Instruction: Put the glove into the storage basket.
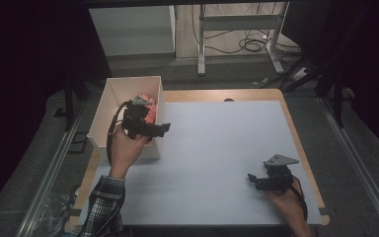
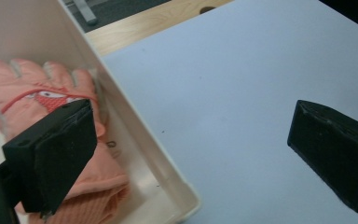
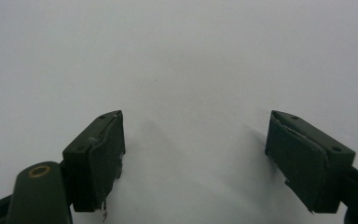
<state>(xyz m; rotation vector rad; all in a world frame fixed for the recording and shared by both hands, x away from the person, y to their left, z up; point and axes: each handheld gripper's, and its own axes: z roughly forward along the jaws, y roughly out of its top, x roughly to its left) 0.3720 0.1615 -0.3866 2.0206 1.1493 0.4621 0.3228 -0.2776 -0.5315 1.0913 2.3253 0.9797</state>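
Note:
A white open-topped box (image 1: pixel 109 111) stands at the table's left, with an orange-pink glove (image 1: pixel 150 112) lying inside it. Seen up close, the glove (image 2: pixel 37 88) rests against the box's right wall (image 2: pixel 140 140). My left gripper (image 1: pixel 163 129) hovers above that wall, open. In its own view the left gripper (image 2: pixel 189 121) straddles the wall, with one jaw over the glove, the other over the mat, and nothing gripped. My right gripper (image 1: pixel 253 179) sits low near the table's front right corner. Its jaws stand wide apart, and the right gripper (image 3: pixel 196 116) has just bare mat between them.
A pale blue-grey mat (image 1: pixel 217 148) covers most of the wooden table (image 1: pixel 256 93). Beyond the far edge are desk legs and floor cables (image 1: pixel 249 44). A crumpled plastic bag (image 1: pixel 54 212) lies on the floor at the lower left.

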